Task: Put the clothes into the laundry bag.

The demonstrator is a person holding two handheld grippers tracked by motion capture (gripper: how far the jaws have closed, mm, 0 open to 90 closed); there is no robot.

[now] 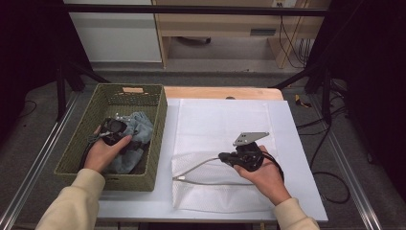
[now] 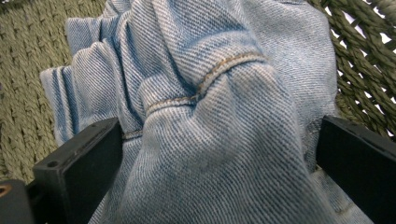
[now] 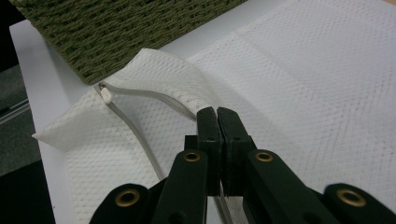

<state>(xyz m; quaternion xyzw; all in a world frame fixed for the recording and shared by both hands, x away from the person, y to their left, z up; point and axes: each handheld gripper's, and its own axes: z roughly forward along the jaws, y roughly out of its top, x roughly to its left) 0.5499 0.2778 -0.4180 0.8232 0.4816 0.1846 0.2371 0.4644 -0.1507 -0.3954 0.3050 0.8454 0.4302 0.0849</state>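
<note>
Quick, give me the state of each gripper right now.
Left gripper: jaws around the bunched denim garment in the woven basket, apparently gripping it.
Right gripper: shut on the zipper edge of the white mesh bag.

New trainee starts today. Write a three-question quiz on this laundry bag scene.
1. True or false: the right gripper is shut on the zipper edge of the white mesh bag.
2. What sits between the left gripper jaws? A) blue denim garment B) white towel C) black cable
3. What container holds the denim garment?

Key
1. True: the jaws are pinched together on the lifted zipper edge.
2. A: denim fills the gap between both jaws.
3. The green woven basket, left of the bag.
</note>
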